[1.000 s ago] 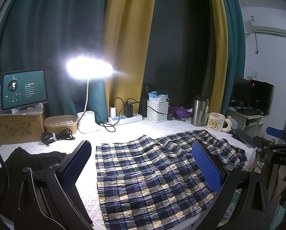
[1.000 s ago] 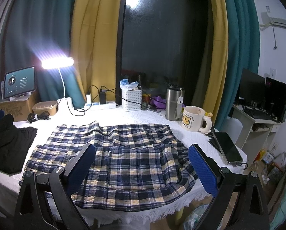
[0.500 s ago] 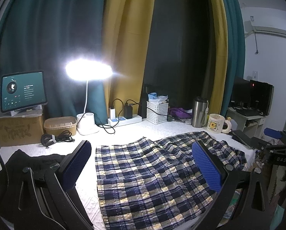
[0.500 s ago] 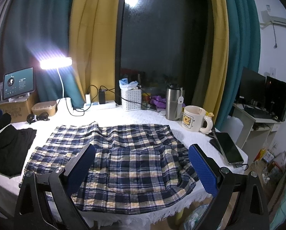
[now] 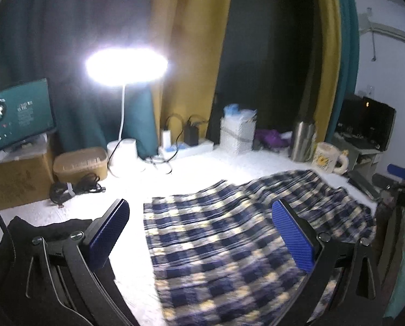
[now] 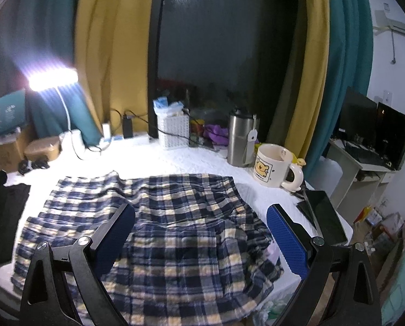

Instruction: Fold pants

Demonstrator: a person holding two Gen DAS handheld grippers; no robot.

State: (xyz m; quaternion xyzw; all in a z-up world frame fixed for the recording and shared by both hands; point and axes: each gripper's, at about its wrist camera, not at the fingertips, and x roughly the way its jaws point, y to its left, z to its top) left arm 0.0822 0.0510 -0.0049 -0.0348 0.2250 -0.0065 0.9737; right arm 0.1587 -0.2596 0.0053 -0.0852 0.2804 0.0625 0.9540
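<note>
Blue, white and yellow plaid pants (image 5: 229,233) lie spread flat on the white table cover (image 5: 208,168), rumpled toward the right end. My left gripper (image 5: 199,225) hovers open above their left part, holding nothing. In the right wrist view the same pants (image 6: 175,233) fill the near table, with a fold bunched at the front right edge. My right gripper (image 6: 201,233) stands open above them, blue pads wide apart and holding nothing. The right gripper's tip (image 5: 400,174) peeks in at the far right of the left wrist view.
A black garment (image 5: 39,233) lies at the table's left end. Along the back stand a lit desk lamp (image 5: 126,66), power strip (image 5: 186,146), white basket (image 6: 174,130), steel tumbler (image 6: 241,138) and bear mug (image 6: 274,167). A tablet (image 6: 322,214) rests at the right edge.
Both grippers have moved forward and down toward the pants, which now look larger and slightly blurred. The pants lie as before and both grippers stay open.
</note>
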